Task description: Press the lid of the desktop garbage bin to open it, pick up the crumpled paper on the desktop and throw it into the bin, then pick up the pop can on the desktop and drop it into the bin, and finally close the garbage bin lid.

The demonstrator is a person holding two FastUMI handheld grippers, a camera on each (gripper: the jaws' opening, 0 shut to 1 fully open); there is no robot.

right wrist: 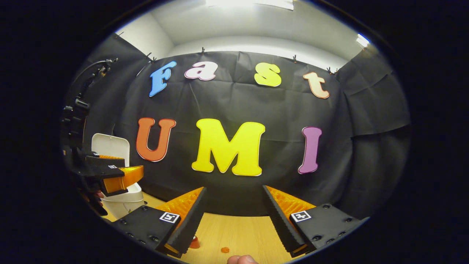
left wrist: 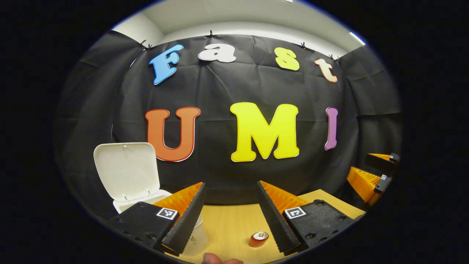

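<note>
Hovering above the tabletop (left wrist: 234,223), the left gripper (left wrist: 231,216) has its fingers spread wide with nothing between them and touches nothing. The right gripper (right wrist: 232,220) is likewise spread wide and empty, raised over the same wooden tabletop (right wrist: 242,231).

The bin (left wrist: 126,203) stands at the tabletop's far left, against the black cloth wall, with its white lid (left wrist: 126,170) swung upright and open. What lies inside cannot be told, because the left gripper's own body hides the opening. In the right gripper view the bin (right wrist: 122,203) sits at the left edge of the tabletop, partly behind the left gripper (right wrist: 121,174), which hangs just in front of and above its rim.

The pop can (left wrist: 259,239) lies on its side on the tabletop, near the front edge, just inside the left gripper's right finger and below the gripper, apart from it. A clear plastic cup (left wrist: 196,240) stands under the left finger. In the right gripper view a small red object (right wrist: 194,242) shows beside the right gripper's left finger, too hidden to identify.
</note>
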